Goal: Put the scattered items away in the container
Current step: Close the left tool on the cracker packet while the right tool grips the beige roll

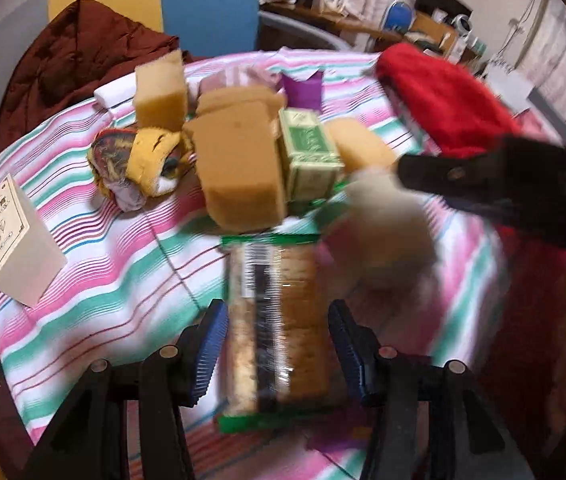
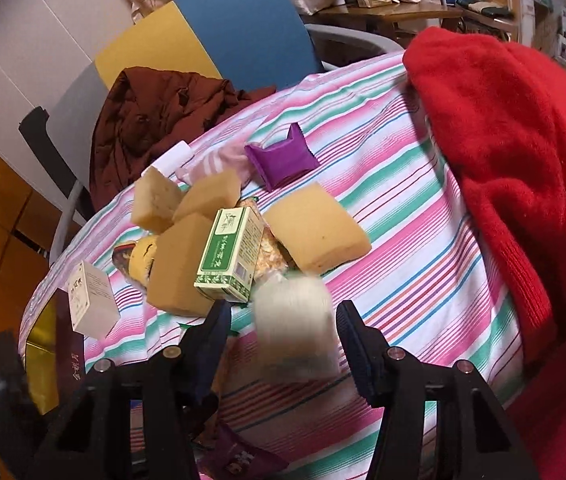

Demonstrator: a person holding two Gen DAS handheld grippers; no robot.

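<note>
Left gripper (image 1: 279, 348) open, cracker pack (image 1: 277, 320) loose between your fingers; right gripper (image 2: 281, 340) open around blurred white item (image 2: 293, 328). Container (image 2: 49, 356) far left. Close off-centre and either slips.

Four tan sponges (image 2: 317, 227), two small boxes (image 2: 230, 254), one purple pouch (image 2: 281, 160), one cracker packet (image 1: 279, 320)

Both the left gripper (image 1: 279, 354) and right gripper (image 2: 281, 344) share black angular frames, ribbed blue pads, brass-coloured rivets.
</note>
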